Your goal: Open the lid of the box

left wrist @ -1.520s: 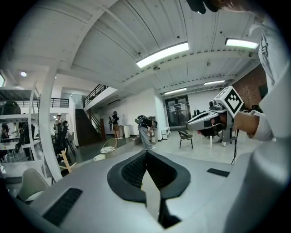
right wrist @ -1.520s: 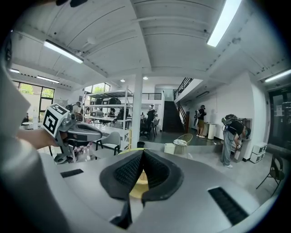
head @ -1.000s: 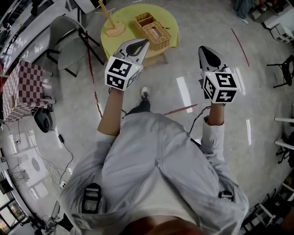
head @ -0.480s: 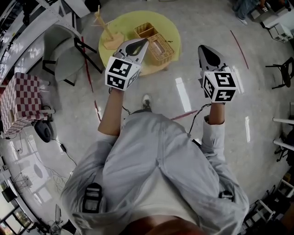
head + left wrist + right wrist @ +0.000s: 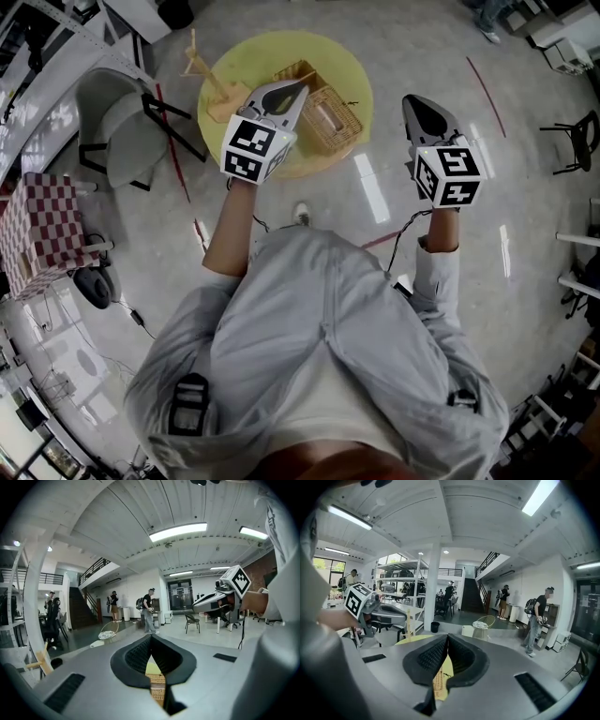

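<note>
Both tools are clenched on nothing, their pads meeting at the tips. The left tool (image 5: 294, 90) is held in the air, and in the head view its tip overlaps the wicker box (image 5: 330, 118). The right tool (image 5: 414, 105) is held beside it, over the floor right of the round yellow table (image 5: 352, 67). The box sits mid-table, and what it holds cannot be made out. A wooden stand (image 5: 204, 77) stands on the table to the box's left.

The box (image 5: 330, 114) is rectangular, woven of light brown wicker, and stands upright on the round yellow table (image 5: 361, 66), toward its near edge. Its woven lid lies flat on top, closed. The box's left end is hidden in the head view.
</note>
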`<state>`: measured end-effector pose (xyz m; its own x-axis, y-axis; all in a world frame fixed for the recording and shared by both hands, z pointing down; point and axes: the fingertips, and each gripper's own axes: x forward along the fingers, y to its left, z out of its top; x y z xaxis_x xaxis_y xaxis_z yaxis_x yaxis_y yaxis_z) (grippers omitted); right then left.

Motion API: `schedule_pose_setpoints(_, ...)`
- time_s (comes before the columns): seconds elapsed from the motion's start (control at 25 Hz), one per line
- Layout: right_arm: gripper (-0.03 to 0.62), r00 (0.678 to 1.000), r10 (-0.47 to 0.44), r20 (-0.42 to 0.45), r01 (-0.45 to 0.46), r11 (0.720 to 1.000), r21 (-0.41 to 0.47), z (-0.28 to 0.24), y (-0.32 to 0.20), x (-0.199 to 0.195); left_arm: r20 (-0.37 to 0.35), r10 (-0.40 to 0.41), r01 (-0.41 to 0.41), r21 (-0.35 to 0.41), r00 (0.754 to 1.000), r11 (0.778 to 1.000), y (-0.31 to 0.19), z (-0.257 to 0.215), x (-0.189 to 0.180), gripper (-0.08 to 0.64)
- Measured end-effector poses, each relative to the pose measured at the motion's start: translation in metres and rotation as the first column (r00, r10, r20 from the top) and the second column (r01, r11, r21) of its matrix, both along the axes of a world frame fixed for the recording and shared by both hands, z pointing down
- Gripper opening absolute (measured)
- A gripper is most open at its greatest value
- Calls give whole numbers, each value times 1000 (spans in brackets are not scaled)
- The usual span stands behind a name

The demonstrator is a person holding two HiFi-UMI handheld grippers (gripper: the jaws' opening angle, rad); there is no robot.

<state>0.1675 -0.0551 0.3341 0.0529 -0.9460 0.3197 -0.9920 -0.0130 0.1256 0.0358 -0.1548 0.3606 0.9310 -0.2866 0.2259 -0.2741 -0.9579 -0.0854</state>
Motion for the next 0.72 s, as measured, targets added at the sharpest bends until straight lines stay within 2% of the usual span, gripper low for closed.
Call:
schedule_pose_setpoints(0.32, 23, 999, 3, -34, -5, 999, -48, 23, -50, 7, 17, 27, -27, -34, 999, 999, -47, 21, 13, 28)
schedule_pose_setpoints(0.72, 25, 997, -66, 35, 70, 990, -123, 78, -84, 34, 84, -5, 13, -101, 996, 995, -74, 63, 35, 29)
